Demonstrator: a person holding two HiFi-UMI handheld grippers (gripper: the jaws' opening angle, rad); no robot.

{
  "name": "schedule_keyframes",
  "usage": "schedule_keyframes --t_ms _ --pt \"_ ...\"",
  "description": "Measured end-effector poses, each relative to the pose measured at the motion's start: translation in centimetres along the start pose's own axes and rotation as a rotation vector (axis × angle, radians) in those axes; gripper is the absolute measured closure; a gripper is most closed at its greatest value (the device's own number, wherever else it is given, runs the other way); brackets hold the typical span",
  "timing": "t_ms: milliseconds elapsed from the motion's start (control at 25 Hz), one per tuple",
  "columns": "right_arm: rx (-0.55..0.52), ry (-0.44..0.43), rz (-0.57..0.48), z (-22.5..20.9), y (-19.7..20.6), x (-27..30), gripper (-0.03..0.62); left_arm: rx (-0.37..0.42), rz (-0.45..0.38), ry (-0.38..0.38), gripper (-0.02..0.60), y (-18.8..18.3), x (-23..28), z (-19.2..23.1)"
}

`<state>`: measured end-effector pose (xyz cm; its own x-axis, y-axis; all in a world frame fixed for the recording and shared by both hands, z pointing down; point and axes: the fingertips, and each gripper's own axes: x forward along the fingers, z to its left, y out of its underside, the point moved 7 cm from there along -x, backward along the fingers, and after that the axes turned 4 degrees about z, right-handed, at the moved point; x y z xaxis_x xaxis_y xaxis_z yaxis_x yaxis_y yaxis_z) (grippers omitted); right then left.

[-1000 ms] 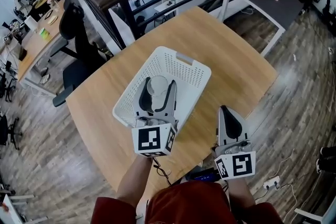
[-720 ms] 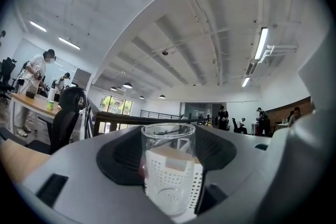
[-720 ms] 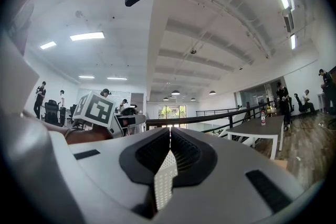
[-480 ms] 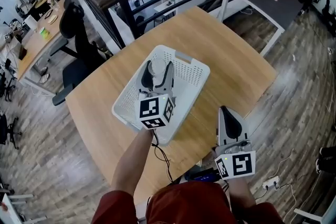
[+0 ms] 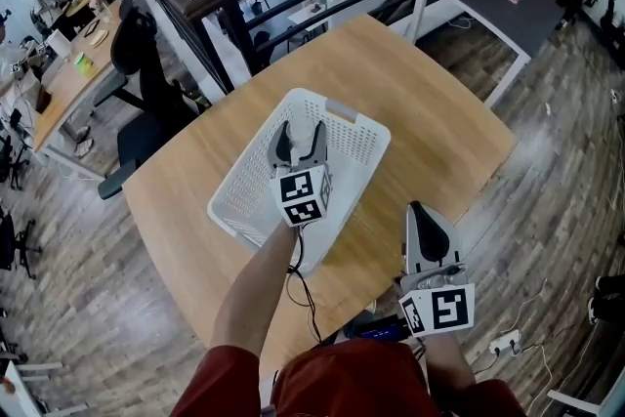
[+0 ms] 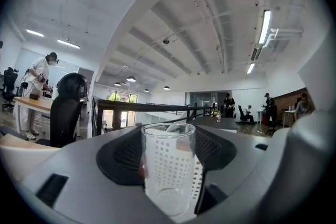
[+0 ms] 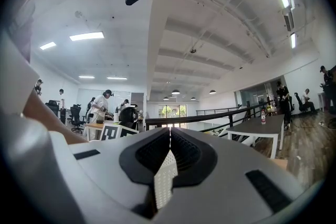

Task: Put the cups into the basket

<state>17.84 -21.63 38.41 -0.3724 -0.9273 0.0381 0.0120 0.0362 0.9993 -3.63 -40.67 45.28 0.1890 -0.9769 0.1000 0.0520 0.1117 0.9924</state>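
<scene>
The wooden surface [image 5: 420, 83] fills the middle of my head view. The white perforated basket [image 5: 229, 200] sits on it, slanted, towards the near left. My left gripper [image 5: 299, 134] reaches in over the basket's far half and points level. My right gripper [image 5: 422, 210] hangs at the near edge of the surface, well apart from the basket, so the left hand is plainly the nearer one and the one doing the work. In the right gripper view that gripper's fingers [image 7: 152, 155] are pressed together with nothing between them, only a thin slit showing the basket's dotted wall beyond. In the left gripper view the fingers [image 6: 121, 157] are clamped on a clear cup [image 6: 168, 165]. The cup stands upright, rim up, its long axis vertical and crosswise to the way the gripper points, and the basket's holes show through the glass. It sits squarely between the fingers, inside the basket's outline, so I judge what is left is straight down and then letting go. I cannot tell whether its base already touches the basket floor, so I would lower gently before opening. I can make out no other cup on the surface.
</scene>
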Motion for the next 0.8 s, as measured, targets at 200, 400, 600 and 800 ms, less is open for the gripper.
schedule_keyframes --t_ms 200,400,600,800 --pt "0.007 0.001 0.009 -0.2 0.3 0.3 0.583 0.042 0.069 -0.029 0.295 1.8 1.1 0.7" --pt "0.009 -0.009 0.014 0.0 0.5 0.6 0.582 0.084 0.146 -0.037 0.295 3.7 1.8 0.6" --pt "0.01 -0.013 0.02 0.2 0.6 1.1 0.583 0.076 0.23 -0.027 0.295 5.6 2.6 0.7" --pt "0.012 -0.009 0.03 -0.1 0.8 1.1 0.583 0.1 0.3 -0.017 0.295 7.0 2.8 0.4"
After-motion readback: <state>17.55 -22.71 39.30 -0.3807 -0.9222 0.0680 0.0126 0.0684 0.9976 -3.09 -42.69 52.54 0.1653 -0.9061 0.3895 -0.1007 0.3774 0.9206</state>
